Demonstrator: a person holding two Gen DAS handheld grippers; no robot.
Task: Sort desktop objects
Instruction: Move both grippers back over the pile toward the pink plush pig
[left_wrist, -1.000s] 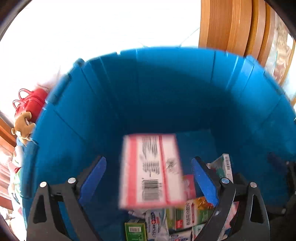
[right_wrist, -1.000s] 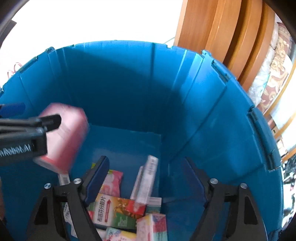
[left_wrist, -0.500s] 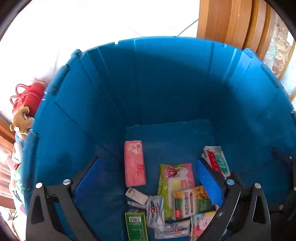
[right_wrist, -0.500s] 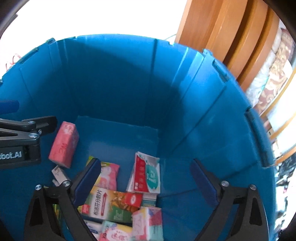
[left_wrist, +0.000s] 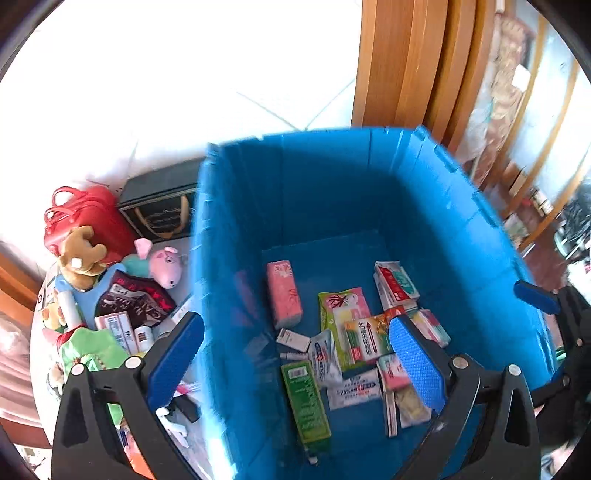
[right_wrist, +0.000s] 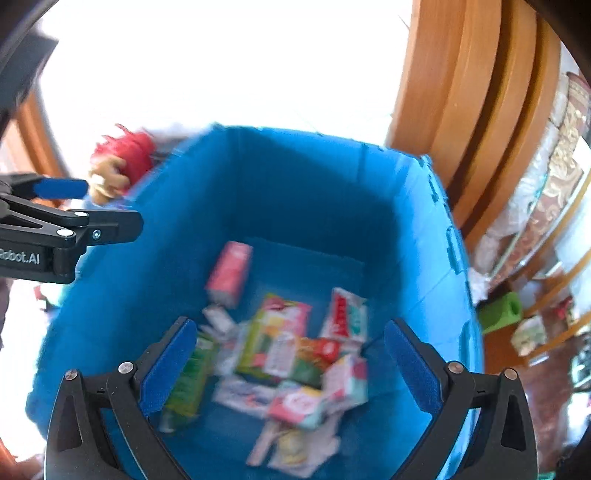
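Over the bin: we hover both grippers, nothing between their pads
Left gripper (left_wrist: 295, 354): released
Right gripper (right_wrist: 288, 362): opening
Bin (left_wrist: 332, 177): packets at 6 o'clock
Pink box (left_wrist: 283, 293): bin floor, 9 o'clock of packets (left_wrist: 354, 332)

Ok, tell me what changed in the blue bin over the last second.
The pink pack, falling between the left gripper's fingers a second ago, now lies flat on the floor of the blue bin. The red-and-green sachet also dropped in and settled. Both the left and the right gripper pulled up and back, open and empty. The other packets stayed put.
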